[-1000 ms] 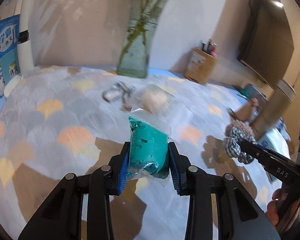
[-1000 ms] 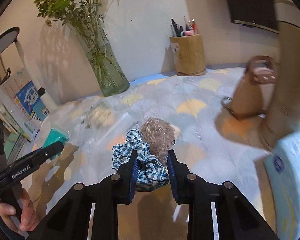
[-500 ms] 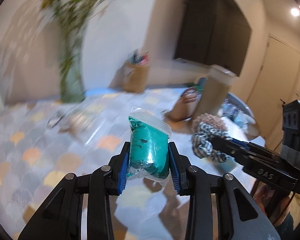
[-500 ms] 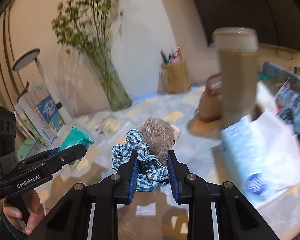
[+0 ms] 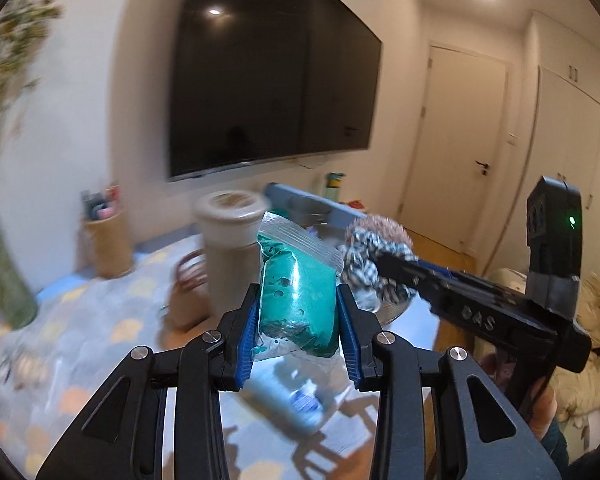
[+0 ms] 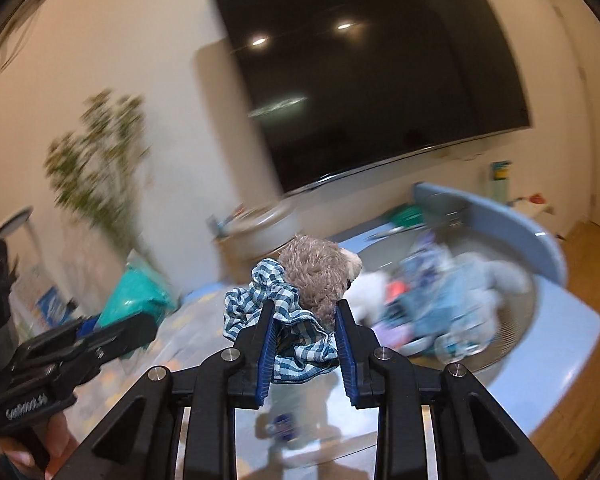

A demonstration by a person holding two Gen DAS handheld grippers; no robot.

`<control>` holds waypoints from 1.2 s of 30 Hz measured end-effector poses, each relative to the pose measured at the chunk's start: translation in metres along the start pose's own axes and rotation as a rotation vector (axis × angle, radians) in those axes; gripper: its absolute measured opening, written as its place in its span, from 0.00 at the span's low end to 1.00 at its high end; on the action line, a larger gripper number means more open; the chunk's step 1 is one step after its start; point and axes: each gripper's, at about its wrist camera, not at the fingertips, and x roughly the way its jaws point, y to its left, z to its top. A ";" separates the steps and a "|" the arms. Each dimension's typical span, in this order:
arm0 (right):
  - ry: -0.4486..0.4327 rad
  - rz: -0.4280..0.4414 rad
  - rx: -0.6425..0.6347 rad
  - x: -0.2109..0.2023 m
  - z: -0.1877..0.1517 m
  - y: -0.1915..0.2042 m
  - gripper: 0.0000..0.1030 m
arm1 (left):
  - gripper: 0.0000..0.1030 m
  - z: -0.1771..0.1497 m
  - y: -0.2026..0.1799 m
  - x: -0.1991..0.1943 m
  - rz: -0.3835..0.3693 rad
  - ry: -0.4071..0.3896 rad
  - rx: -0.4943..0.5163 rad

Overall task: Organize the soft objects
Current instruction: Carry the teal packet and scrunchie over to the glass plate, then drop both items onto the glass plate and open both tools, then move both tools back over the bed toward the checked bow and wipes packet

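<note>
Swinging both hands up and to the right since a second ago, I now face the dark wall screen (image 5: 272, 84) instead of the vase and patterned table cover. My left gripper (image 5: 298, 320) stays clamped on the bagged teal dough (image 5: 298, 304), carried above the table. My right gripper (image 6: 304, 330) keeps its grip on the checked scrunchie with the furry toy (image 6: 314, 280), which now hangs near the blue basket (image 6: 540, 240) holding other soft things, blurred.
</note>
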 end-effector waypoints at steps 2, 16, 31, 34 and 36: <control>-0.015 -0.050 0.049 0.001 0.017 -0.022 0.26 | 0.32 0.012 -0.010 0.020 -0.023 0.019 0.005; 0.134 -0.246 0.315 0.080 0.078 -0.131 0.27 | 0.33 0.025 -0.053 0.171 0.077 0.191 0.080; 0.279 -0.184 0.406 0.100 0.051 -0.160 0.67 | 0.81 0.005 -0.061 0.181 0.015 0.277 0.081; 0.245 -0.185 0.398 0.077 0.052 -0.154 0.69 | 0.83 -0.001 -0.065 0.163 -0.031 0.278 0.113; 0.232 -0.180 0.399 0.063 0.051 -0.151 0.70 | 0.83 -0.008 -0.065 0.143 -0.061 0.283 0.136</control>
